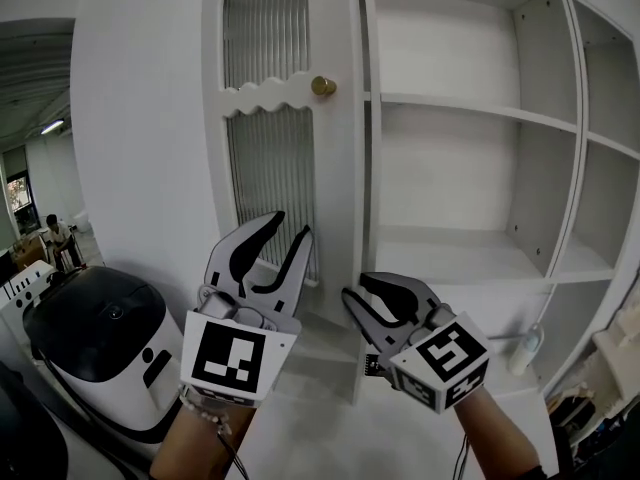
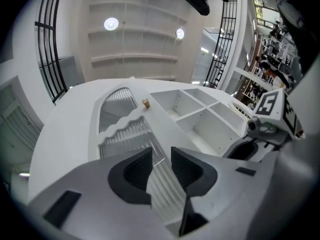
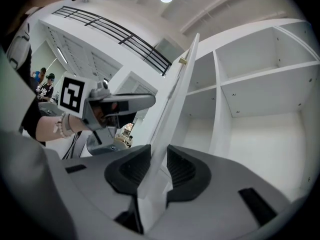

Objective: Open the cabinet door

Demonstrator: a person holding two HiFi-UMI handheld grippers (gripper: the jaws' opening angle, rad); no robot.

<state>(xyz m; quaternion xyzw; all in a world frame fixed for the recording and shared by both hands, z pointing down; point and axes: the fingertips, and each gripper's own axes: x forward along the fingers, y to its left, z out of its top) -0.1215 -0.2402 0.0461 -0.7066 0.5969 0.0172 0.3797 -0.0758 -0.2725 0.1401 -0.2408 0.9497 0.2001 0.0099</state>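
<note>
Left wrist [image 1: 200, 433]: seen at the bottom edge of the head view, with a bead bracelet worn on it.
Left gripper [image 1: 290, 226]: tilted upward, with its jaws held partly apart and nothing taken between them. It is raised in front of the door's lower ribbed panel. Whether its tips touch the panel cannot be told.
Right gripper [image 1: 354, 286]: set low on the door's free edge, just beside the left gripper. The edge is taken between the jaws, and in the right gripper view both pads are seen lying against it.
Cabinet door [image 1: 335, 168]: white and stood open, seen almost edge-on from the right gripper. Two ribbed panels are set in it, parted by a wavy rail.
Knob [image 1: 323, 86]: small and brass-coloured, fixed to the door at the height of the wavy rail. It is well above both grippers and touched by neither.
Cabinet [image 1: 560, 168]: white, laid open to the right of the door, and divided by shelves and an upright partition.
Bottle [image 1: 527, 348]: small and pale, seen low at the right near the cabinet's base.
Machine [image 1: 100, 338]: white with a dark top, placed low to the left of the door.
Person [image 1: 57, 233]: seated far off at the left edge.
</note>
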